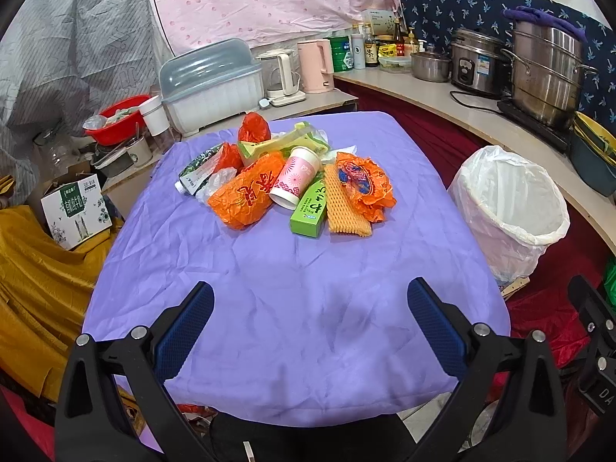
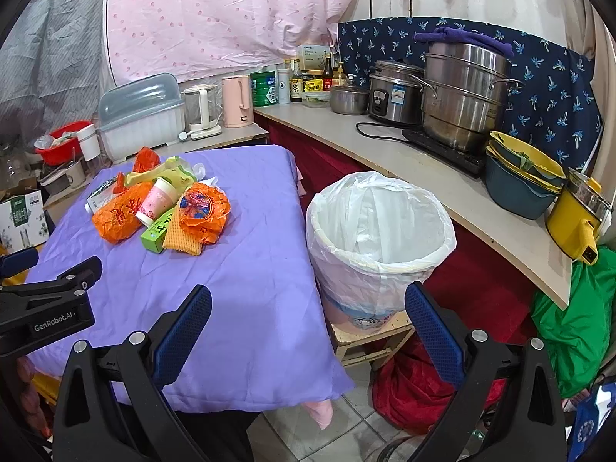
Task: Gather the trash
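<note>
Here, left gripper [image 1: 310, 321] wide open, empty, right gripper [image 2: 308, 321] likewise.

My claws wore blue dimpled pads [image 1: 184, 331]. A wrinkled lilac tablecloth [image 1: 292, 308] carried an orange printed plastic bag [image 1: 246, 196], a pink flowered paper cup [image 1: 294, 181] and a green cardboard box [image 1: 310, 211]; the bin's plastic liner [image 2: 379, 223] was white.

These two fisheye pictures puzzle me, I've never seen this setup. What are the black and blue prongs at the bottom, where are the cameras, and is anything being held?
Each picture comes from a camera on a handheld gripper, looking along its two fingers. The left gripper hovers over the purple tablecloth, open and empty. The right gripper is open and empty too, aimed between the table and the white-lined trash bin on its low stool. On the cloth lies a trash pile: orange bags, a pink paper cup, a green box, yellow foam netting.
</note>
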### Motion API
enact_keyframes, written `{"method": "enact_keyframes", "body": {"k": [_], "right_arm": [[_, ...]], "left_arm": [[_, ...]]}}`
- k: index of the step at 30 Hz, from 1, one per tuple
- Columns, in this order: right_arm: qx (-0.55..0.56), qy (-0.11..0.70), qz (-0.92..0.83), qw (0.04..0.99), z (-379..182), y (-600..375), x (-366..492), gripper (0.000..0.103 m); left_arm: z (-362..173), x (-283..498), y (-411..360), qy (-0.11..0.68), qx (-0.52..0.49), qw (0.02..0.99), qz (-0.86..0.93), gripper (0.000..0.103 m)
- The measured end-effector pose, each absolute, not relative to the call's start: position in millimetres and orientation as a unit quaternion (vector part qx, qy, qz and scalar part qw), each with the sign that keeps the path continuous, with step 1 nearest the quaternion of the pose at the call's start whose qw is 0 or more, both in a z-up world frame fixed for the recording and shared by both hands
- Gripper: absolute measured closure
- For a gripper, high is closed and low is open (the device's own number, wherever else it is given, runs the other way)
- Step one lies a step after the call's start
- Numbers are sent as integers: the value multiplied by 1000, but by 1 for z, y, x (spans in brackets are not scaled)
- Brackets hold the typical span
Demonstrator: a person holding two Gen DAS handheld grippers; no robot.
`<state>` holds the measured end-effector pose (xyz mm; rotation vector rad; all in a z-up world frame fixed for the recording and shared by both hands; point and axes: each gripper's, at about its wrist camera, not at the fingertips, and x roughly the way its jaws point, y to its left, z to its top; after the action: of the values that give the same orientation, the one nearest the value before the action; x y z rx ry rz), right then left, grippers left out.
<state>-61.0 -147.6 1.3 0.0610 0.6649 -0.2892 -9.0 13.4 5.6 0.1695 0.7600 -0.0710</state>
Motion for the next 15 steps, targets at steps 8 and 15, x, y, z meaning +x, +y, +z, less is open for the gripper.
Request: {"method": "enact_keyframes", "body": {"k": [8, 15], "right_arm": [[27, 325, -141, 935, 1, -149, -60, 7], [25, 323, -144, 935, 2, -145, -61, 7]], "left_arm": [[8, -7, 15, 370, 82, 925, -36, 7], [8, -5, 17, 371, 80, 925, -34, 7]]}}
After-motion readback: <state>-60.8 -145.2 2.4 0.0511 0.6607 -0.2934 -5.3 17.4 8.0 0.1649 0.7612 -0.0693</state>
